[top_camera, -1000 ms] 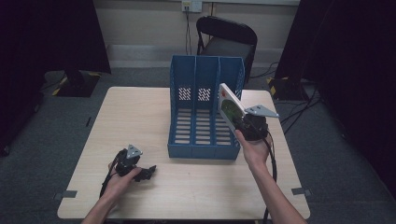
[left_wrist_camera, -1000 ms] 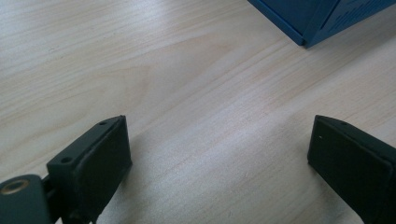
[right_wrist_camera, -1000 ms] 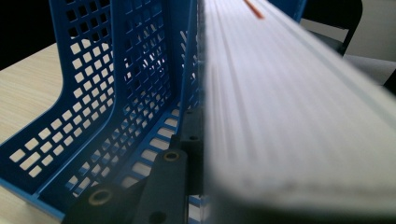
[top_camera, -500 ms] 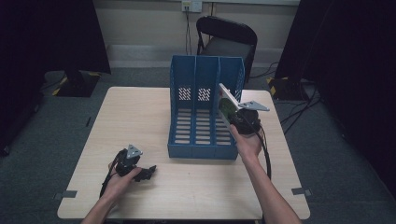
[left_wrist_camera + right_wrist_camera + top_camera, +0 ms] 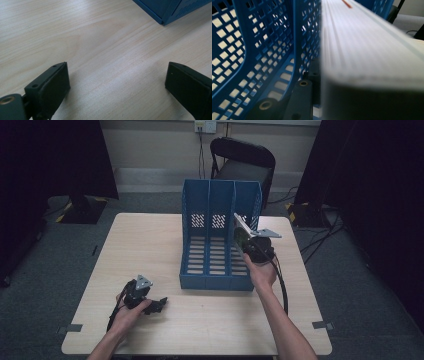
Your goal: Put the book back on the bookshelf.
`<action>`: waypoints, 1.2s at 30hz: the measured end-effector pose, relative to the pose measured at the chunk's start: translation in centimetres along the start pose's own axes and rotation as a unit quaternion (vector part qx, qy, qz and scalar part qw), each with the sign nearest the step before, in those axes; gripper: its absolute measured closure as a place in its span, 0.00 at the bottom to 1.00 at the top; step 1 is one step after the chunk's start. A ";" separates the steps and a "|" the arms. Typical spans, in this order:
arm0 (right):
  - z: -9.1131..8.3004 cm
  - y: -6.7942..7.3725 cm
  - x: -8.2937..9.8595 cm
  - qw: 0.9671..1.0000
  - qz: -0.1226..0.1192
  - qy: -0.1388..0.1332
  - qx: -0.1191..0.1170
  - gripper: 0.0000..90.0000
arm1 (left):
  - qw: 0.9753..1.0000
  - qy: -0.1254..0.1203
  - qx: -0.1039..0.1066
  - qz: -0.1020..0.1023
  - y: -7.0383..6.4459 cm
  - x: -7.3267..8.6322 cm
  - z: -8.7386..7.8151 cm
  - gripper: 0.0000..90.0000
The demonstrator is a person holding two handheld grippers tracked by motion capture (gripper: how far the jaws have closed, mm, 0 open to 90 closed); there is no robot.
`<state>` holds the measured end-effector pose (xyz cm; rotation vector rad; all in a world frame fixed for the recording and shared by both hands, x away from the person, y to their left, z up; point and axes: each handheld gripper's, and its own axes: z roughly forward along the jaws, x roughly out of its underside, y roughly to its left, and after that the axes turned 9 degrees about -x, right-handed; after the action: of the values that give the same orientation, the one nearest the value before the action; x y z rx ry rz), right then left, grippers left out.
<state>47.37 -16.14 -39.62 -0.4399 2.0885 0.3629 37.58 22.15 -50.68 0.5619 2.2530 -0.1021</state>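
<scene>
High view is showing the right gripper (image 5: 250, 245) holding a thin book or booklet (image 5: 241, 228) tilted at the front of the rightmost compartment of the blue three-slot file holder (image 5: 220, 240), which is standing at the centre of the wooden table (image 5: 150, 245), toward twelve o'clock. The jaws are closing on the book's lower end, and the right gripper view is confirming this: the pale page edge (image 5: 367, 55) is running away from the camera toward twelve o'clock, with the blue lattice divider (image 5: 307, 32) just beside it at nine o'clock. Judging from this, the step in hand is sliding the book into that right slot, and it looks only partly in. The next move is calling for tipping the book upright, lining it up between the slot's walls so that its corner is not catching on the lattice, lowering it until it is resting on the slotted floor, and only then letting go. The left gripper (image 5: 150, 304) is lying low on the table at seven o'clock, jaws wide apart and gripping nothing; its own view is showing bare wood grain (image 5: 105, 50) and one corner of the file holder (image 5: 165, 12) at one o'clock. Hard to make out: the book's cover and title, how deep it is sitting, and the right jaw tips, which are hiding behind the blurred book.
</scene>
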 end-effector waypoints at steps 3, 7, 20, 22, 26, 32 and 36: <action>0.2 0.0 0.2 1.000 -0.001 0.004 0.000 0.85 | 1.000 0.000 0.000 0.000 0.0 0.0 0.0 0.06; 0.6 -0.3 0.8 1.000 0.003 0.013 -0.005 0.85 | 1.000 0.000 0.000 0.000 0.0 0.0 0.0 0.06; 1.2 -0.1 1.6 1.000 0.000 0.030 -0.006 0.82 | 1.000 0.000 0.001 0.000 0.0 0.0 0.0 0.06; 1.1 0.0 1.5 0.999 -0.007 0.032 -0.004 0.82 | 1.000 0.000 0.000 0.000 0.0 0.0 0.0 0.06; 0.5 0.3 1.8 1.000 -0.007 0.019 -0.014 0.77 | 1.000 0.000 0.001 0.000 0.0 0.0 0.0 0.06; -0.2 1.0 1.9 0.999 -0.014 0.030 -0.020 0.80 | 1.000 0.000 0.003 0.003 -0.1 0.0 0.0 0.05; -0.4 0.9 1.8 0.999 -0.007 0.036 -0.023 0.80 | 1.000 0.000 0.003 0.003 -0.1 0.0 0.0 0.05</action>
<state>45.81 -15.83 -40.90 -0.5010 2.1490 0.3926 37.56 22.02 -50.69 0.5717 2.2523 -0.1055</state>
